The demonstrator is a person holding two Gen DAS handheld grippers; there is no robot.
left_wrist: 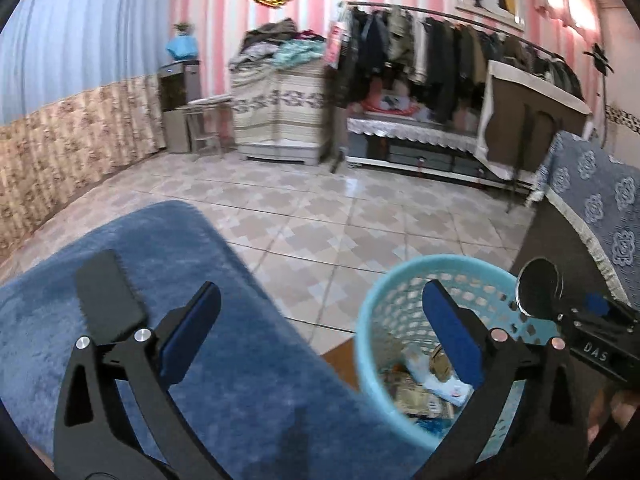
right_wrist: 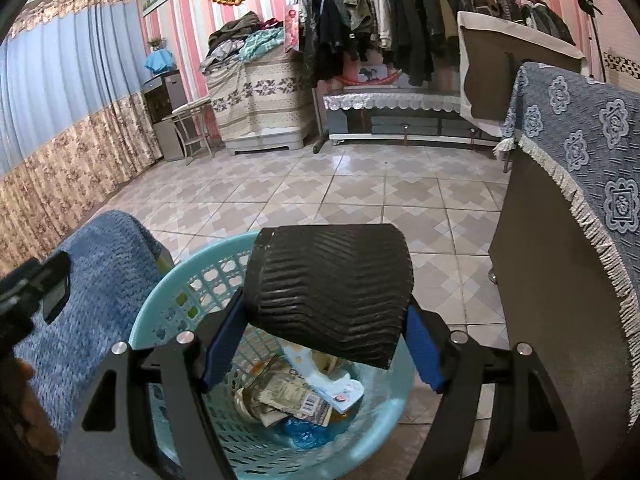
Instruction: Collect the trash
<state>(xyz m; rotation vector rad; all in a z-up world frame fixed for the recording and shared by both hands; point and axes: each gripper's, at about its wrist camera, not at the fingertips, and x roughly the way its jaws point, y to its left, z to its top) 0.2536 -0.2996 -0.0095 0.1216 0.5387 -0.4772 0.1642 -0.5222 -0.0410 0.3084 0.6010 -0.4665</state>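
A black, ridged, bendy rubber piece (right_wrist: 330,292) sits squeezed in the right gripper (right_wrist: 320,344) over the round blue holey bin (right_wrist: 160,320). The left gripper (left_wrist: 320,336) is wide open, empty.

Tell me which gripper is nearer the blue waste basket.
Right. The right gripper, holding a black ridged piece, hangs directly over the basket; the left gripper is open beside its rim.

A turquoise lattice basket (right_wrist: 192,304) is showing at six o'clock, with a black ridged sheet (right_wrist: 328,292) over it. Beige diamond tiles are patterning the floor (right_wrist: 320,188); pink stripes are running down the wall (right_wrist: 188,20) at twelve o'clock, a blue rug (left_wrist: 120,248) at eight.
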